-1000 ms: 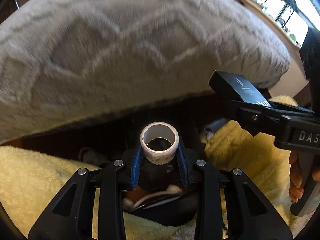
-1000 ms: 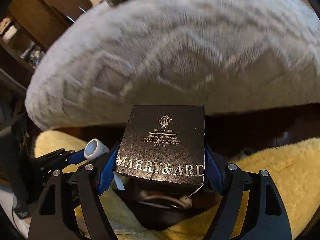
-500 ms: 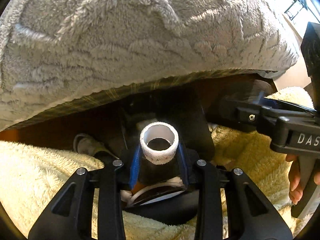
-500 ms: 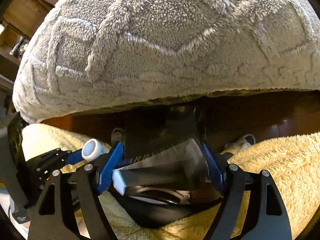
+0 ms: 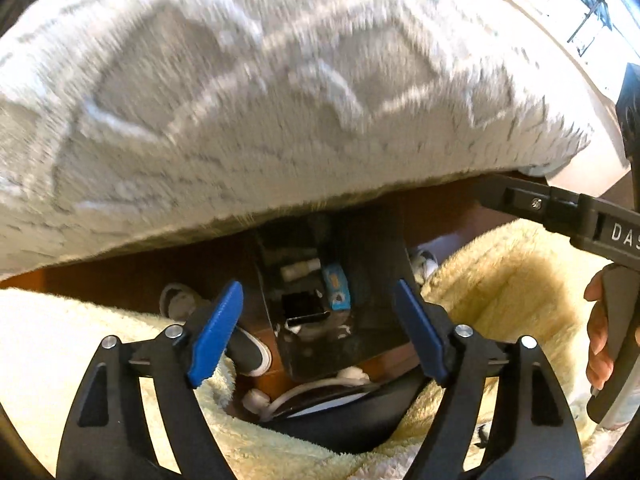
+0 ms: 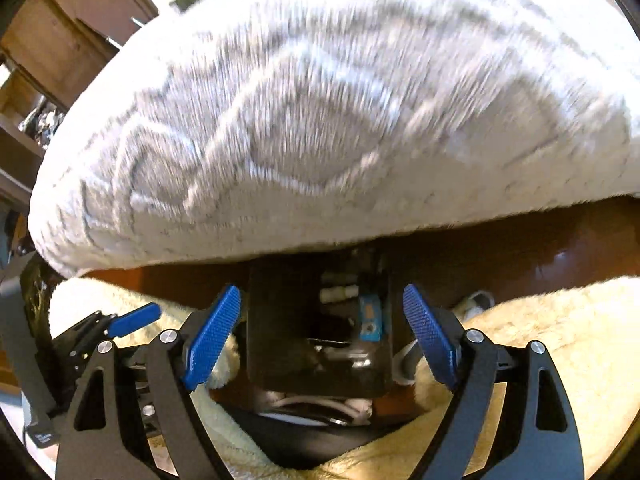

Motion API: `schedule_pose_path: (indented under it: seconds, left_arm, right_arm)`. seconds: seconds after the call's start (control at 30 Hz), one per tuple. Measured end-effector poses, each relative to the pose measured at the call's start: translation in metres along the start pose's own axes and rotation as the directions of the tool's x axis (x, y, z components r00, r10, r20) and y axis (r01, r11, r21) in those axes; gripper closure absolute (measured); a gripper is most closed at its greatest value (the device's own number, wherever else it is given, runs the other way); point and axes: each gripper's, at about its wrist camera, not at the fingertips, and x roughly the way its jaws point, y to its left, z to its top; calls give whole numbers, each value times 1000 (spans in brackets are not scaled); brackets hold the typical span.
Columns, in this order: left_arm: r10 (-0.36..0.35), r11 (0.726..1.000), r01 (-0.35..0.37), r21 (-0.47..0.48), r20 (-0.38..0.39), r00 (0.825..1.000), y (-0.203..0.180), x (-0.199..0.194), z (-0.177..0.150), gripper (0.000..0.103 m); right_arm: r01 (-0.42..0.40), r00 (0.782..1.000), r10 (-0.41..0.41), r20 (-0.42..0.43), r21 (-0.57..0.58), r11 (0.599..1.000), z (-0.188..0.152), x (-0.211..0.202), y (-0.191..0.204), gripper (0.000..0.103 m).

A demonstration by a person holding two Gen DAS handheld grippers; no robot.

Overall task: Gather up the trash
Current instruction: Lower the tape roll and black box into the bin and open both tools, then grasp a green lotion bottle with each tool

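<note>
A black rectangular trash bin [image 5: 372,264] stands on the floor right below both grippers. Inside it lie a small blue carton [image 5: 337,289], a white cylinder [image 5: 300,270] and a black box [image 5: 306,306]. My left gripper [image 5: 318,286] hangs over the bin, its jaws opening with nothing between the blue pads [image 5: 216,332]. My right gripper [image 6: 321,290] hovers over the same bin [image 6: 280,320], jaws also opening and empty. The blue carton [image 6: 370,318] shows in that view too.
A grey fluffy blanket [image 5: 280,100] bulges over the far side of the bin. Yellow fleece fabric [image 5: 500,280] lies at both sides. Dark shoes [image 5: 250,350] sit on the brown floor beside the bin. A hand [image 5: 600,340] holds the right gripper's handle. Wooden shelves [image 6: 60,40] stand at left.
The left jaws spread and the white roll they gripped is gone from between them. The right jaws let go of the black box, which dropped into the bin.
</note>
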Motion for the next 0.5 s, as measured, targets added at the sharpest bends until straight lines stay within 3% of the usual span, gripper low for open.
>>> schedule_pose_path:
  seconds: [0.23, 0.5]
  left_arm:
    - [50, 999, -50, -3, 163, 985, -2, -49, 24, 26]
    - [107, 994, -106, -20, 277, 955, 15, -88, 70, 26]
  right_arm:
    - [78, 978, -70, 195, -36, 996, 19, -51, 4, 15]
    - [132, 953, -110, 283, -59, 990, 56, -62, 10, 15]
